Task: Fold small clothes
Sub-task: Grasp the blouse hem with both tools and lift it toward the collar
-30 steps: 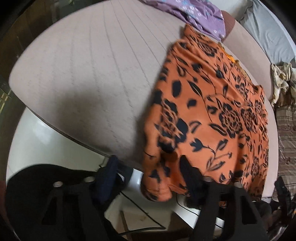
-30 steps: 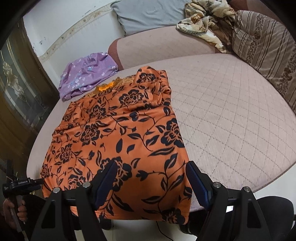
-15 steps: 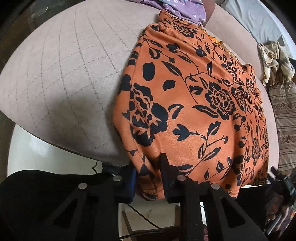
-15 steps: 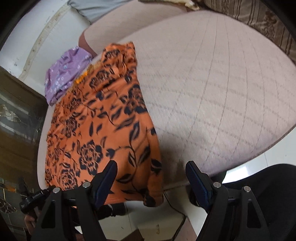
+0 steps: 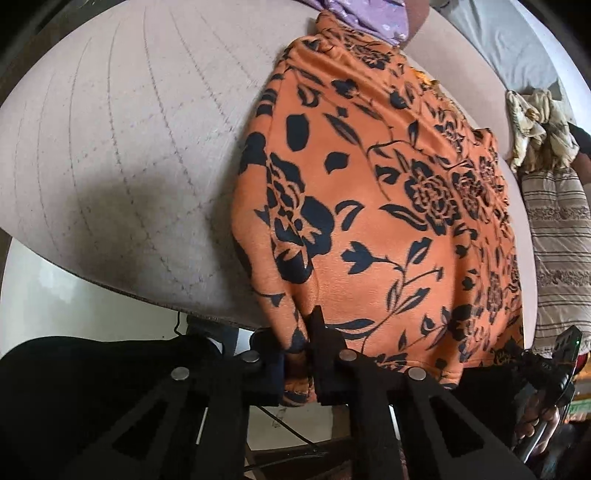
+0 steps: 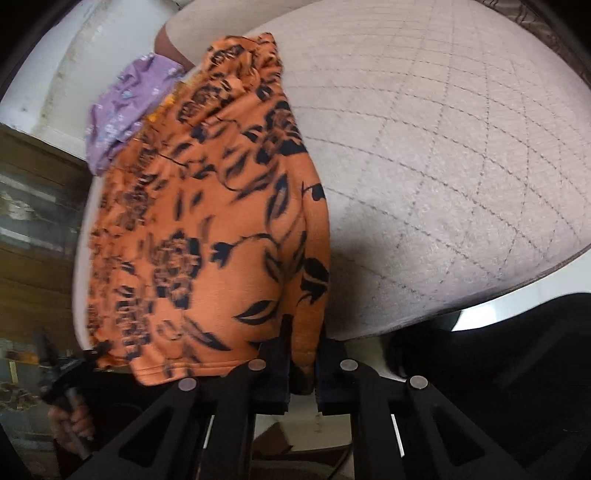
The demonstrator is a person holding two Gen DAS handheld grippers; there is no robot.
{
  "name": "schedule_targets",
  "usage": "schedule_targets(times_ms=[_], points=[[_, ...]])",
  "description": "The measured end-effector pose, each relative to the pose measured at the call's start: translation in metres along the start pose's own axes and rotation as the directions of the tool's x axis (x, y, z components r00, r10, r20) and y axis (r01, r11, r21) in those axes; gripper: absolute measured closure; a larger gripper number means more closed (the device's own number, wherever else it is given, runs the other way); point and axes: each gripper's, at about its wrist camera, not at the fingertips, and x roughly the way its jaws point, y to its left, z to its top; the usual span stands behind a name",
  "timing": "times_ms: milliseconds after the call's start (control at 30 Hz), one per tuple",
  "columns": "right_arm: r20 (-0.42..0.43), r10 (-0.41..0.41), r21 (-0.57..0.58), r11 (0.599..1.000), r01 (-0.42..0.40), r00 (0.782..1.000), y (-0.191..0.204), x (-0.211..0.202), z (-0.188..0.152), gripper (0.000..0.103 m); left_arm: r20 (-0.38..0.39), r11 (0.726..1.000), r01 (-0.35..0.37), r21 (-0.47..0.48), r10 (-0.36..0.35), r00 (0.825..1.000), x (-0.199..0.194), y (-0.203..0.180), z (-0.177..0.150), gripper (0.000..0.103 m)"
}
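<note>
An orange garment with black flowers lies spread on the quilted pinkish bed, its hem hanging over the near edge. My left gripper is shut on the hem's left corner. In the right wrist view the same garment fills the left half, and my right gripper is shut on the hem's right corner at the bed's edge. Each gripper's hand shows at the far side of the other's view.
A purple flowered cloth lies at the head of the bed beyond the garment. A grey pillow, a crumpled cream cloth and a striped cushion lie to the right. A white floor lies below the bed edge.
Both grippers came down to the hem at the bed edge. The left shut on its corner first; the right, open half a second ago, has now shut on its corner.
</note>
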Motion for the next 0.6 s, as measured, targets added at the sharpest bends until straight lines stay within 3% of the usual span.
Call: schedule_targets(times_ms=[167,267,400,600], points=[[0.043,0.183,0.025,0.983,-0.184,0.982,0.0,-0.032,0.008,0.094,0.032,0.998,0.061,0.035,-0.062,0.998,-0.028,-0.005,0.015,0.092],[0.104,0.304,0.041,0.95,-0.31,0.947,0.001,-0.057,0.022,0.094,0.071,0.989,0.111,0.094,-0.118,0.99,-0.056,-0.016,0.032,0.092],[0.193,0.392,0.037,0.913,-0.406,0.899,0.008,-0.081,0.046,0.094,0.127,0.978,0.142,0.153,-0.162,0.979,-0.088,-0.032,0.059,0.092],[0.292,0.446,0.009,0.884,-0.468,0.846,0.019,-0.101,0.102,0.094,0.188,0.97,0.154,0.189,-0.189,0.964,-0.113,-0.055,0.133,0.093]])
